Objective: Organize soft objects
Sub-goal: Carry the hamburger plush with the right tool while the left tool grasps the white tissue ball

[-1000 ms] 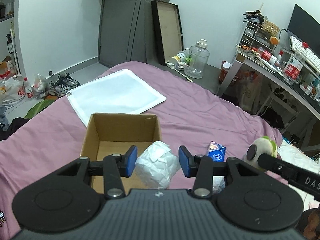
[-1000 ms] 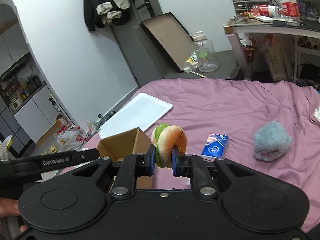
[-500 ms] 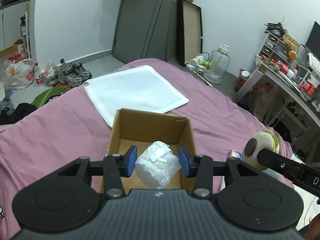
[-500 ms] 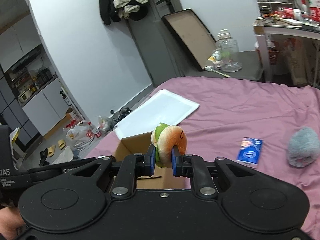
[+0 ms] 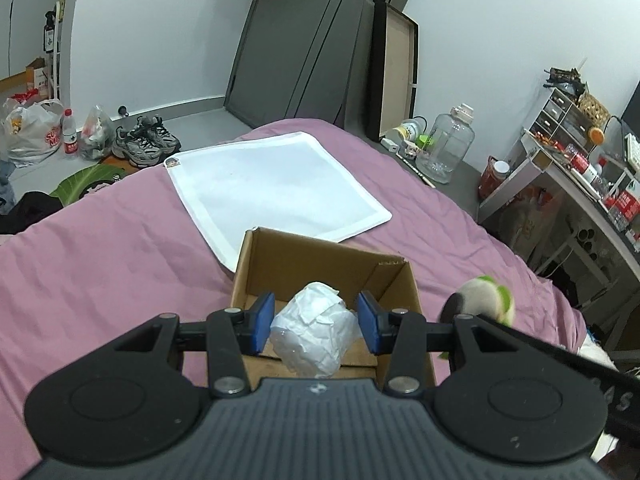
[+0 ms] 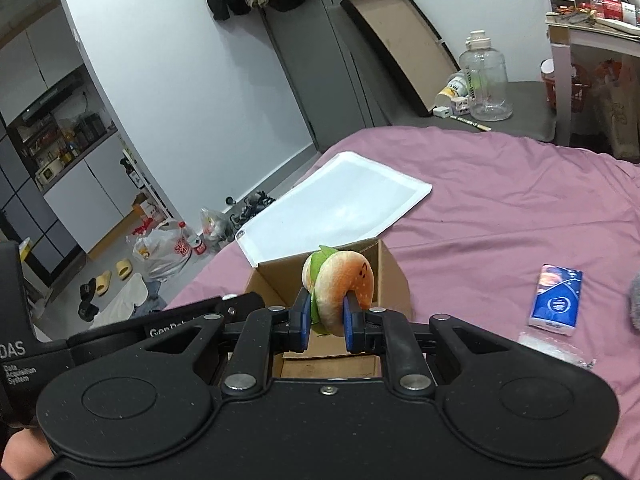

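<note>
An open cardboard box [image 5: 320,254] stands on the pink bed. My left gripper [image 5: 316,322] is shut on a crumpled white soft bundle [image 5: 310,330] and hangs over the box's near side. My right gripper [image 6: 326,322] is shut on a burger plush [image 6: 340,280] with a green lettuce edge, held just above the box [image 6: 386,276]. In the left wrist view the burger plush [image 5: 484,294] shows blurred beside the box's right wall. The box floor under the bundle is mostly hidden.
A flat white mat [image 5: 276,184] lies on the bed behind the box. A blue tissue pack [image 6: 556,300], a clear wrapper [image 6: 554,348] and a grey fluffy thing [image 6: 634,300] lie to the right. A cluttered desk [image 5: 580,184] and a water jug [image 5: 448,148] stand beyond the bed's edge.
Both grippers have moved left over the bed toward the box, each keeping its hold. The white bundle is now over the box opening, and the burger plush has reached the box's right side.
</note>
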`<state>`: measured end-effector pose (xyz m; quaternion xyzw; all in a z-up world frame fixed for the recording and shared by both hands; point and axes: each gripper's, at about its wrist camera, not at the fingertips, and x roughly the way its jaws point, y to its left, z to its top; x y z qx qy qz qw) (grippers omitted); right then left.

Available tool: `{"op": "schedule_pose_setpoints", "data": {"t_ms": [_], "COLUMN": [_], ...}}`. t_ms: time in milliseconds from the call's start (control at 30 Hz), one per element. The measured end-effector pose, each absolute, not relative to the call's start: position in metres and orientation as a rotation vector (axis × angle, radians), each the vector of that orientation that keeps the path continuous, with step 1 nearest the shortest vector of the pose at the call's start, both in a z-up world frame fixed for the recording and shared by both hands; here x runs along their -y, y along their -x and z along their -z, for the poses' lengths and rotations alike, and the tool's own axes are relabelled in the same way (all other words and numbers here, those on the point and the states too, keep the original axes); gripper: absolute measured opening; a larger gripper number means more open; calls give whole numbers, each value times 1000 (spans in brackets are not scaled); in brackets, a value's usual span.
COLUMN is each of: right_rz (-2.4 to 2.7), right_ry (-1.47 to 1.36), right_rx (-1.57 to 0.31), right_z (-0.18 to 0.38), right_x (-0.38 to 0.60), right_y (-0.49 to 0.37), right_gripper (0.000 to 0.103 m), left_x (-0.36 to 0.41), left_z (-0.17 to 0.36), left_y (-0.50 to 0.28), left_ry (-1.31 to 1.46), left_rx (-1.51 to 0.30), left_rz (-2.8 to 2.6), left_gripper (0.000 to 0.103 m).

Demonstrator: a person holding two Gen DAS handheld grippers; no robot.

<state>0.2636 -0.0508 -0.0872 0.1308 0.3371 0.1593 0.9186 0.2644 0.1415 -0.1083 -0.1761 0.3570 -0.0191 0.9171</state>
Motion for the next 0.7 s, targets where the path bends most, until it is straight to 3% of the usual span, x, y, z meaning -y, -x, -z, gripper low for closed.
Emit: {"op": "schedule_pose_setpoints", "data": {"t_ms": [500,700], "right_rz": [-315,-309], "right_ry": [-250,-252], "right_rx": [-747,-765], "right_z": [103,109], "right_x": [34,33], "right_y": [-283,-288], "right_gripper": [16,16], "left_x": [-162,-170], "left_z": [129,131], "left_y": [-289,-291], "left_ry": [476,531], "left_rx": [-735,-738], "left_rz": [30,14], "left_gripper": [44,52]}}
